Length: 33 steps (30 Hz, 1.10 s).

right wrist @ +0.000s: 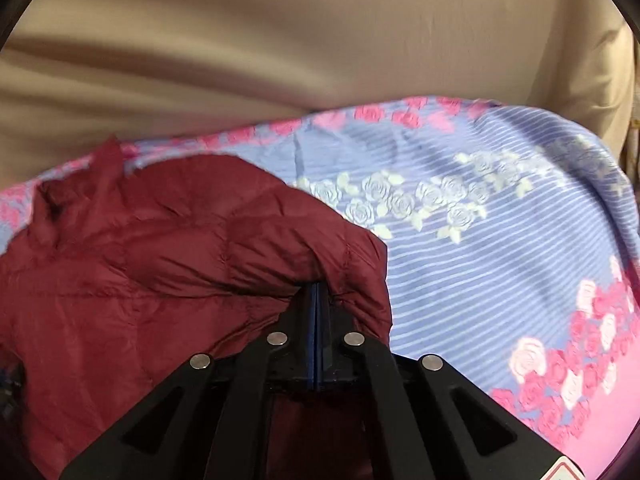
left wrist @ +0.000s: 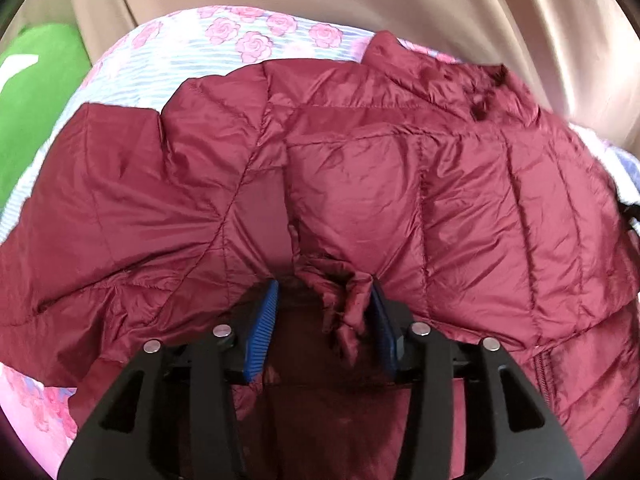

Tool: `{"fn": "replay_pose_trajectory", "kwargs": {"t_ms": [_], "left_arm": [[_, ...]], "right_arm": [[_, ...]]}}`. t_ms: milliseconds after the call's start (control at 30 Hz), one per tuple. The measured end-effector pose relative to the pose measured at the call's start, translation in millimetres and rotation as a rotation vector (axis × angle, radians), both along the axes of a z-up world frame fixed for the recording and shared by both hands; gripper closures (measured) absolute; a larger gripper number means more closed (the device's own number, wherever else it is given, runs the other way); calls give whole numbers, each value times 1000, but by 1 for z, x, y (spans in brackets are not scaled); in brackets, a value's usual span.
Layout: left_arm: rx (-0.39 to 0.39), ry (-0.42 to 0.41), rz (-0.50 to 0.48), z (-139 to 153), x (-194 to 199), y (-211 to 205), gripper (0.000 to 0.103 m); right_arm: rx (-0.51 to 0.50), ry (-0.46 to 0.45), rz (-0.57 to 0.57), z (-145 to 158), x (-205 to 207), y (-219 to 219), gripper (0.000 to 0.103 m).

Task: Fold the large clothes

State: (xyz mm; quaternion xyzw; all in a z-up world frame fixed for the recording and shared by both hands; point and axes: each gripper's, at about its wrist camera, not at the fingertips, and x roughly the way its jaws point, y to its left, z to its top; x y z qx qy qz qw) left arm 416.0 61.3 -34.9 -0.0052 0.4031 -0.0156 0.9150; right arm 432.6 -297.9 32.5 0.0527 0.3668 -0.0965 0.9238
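A maroon quilted puffer jacket (left wrist: 400,184) lies spread across a bed sheet printed with pink roses on pale blue stripes (left wrist: 224,52), its stand-up collar (left wrist: 472,80) at the far right in the left wrist view and one sleeve (left wrist: 100,184) stretched out to the left. The left gripper (left wrist: 324,300), black-framed with ribbed blue pads (left wrist: 262,328), stands parted over the near edge of the garment; a bunched fold of the shiny fabric (left wrist: 348,304) sits between the pads, against the right one and clear of the left, so the fabric is released rather than pinched. In the right wrist view the right gripper (right wrist: 316,292) is clenched, its blue pads pressed flat together at the edge of a puffed roll of the jacket (right wrist: 168,248); whether any cloth is caught between them cannot be told, since the fold hides the tips. The sheet (right wrist: 500,240) runs off to the right of the jacket there, with white roses in the middle and pink ones at the near right. Tan draped cloth (right wrist: 280,48) fills the far side, and a green object (left wrist: 36,92) sits blurred at the far left in the left wrist view.
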Motion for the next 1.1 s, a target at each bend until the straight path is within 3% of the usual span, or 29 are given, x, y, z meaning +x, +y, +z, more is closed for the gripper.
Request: {"fn": "replay_pose_trajectory", "kwargs": {"t_ms": [133,300,433,500,600,700,833,867,900,967,1100], "left_arm": [[14,2,1,1,4,-3,60],[24,4,-2,2,4,-3,59],[23,6,-1,4,7,-3,59],[25,6,-2,4,7,-2,59],[22,6,-1,4,8,0,57],[-24,-4,25,7,5,11,52],[-190,-31,78,16,-18,52,52],[-217,-27,93,20,-27,65,45],[-214,-22,113,24,-34,76,37],[-195,-28,160,36,-49,105,36],[-194,-51,343,49,-80,192,16]], "right_arm": [[25,-51,107,19,-40,5,100],[-17,101,82,-30,-43,-19,103],[101,33,64,-10,-77,-28,98],[87,33,90,-10,-90,-21,94],[10,156,107,-47,-81,-14,94],[7,137,67,-47,-90,-11,95],[66,95,102,-22,-122,8,90],[56,89,130,-19,-134,16,88],[50,88,150,-17,-142,22,87],[60,103,205,-21,-168,34,78],[71,142,236,-38,-200,51,74]]}}
